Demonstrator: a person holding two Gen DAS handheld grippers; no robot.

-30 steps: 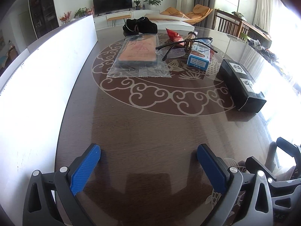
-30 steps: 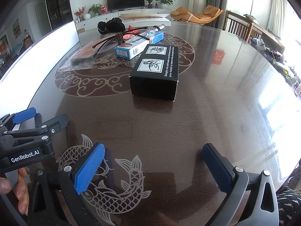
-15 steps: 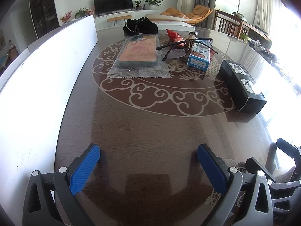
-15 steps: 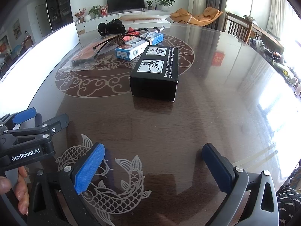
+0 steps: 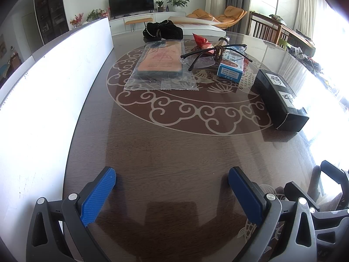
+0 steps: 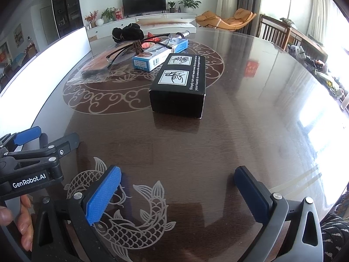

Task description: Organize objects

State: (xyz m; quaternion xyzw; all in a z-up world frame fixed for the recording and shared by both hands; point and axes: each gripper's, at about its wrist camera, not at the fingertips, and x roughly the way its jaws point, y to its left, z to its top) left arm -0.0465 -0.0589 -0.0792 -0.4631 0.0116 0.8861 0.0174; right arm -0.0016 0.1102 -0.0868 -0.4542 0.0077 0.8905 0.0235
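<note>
Black box [image 6: 178, 83]; blue-white carton [image 6: 152, 57]; brown table [image 6: 250, 109], pale scrollwork.

On your table [image 5: 174, 152] the things lie in a loose cluster on the round scroll pattern. The black box [image 6: 180, 83], long and printed with white hand-washing pictures, lies flat nearest you, one end facing you. Just behind it you see a blue-and-white carton [image 6: 159, 54], also lying flat. Black-framed glasses [image 5: 209, 55] rest with arms unfolded, partly over that carton. To their left lies a clear plastic bag [image 5: 160, 67] holding a flat pinkish packet. Farther back sit a black fabric bundle [image 5: 162, 30] and a red packet [image 5: 200, 41].
</note>
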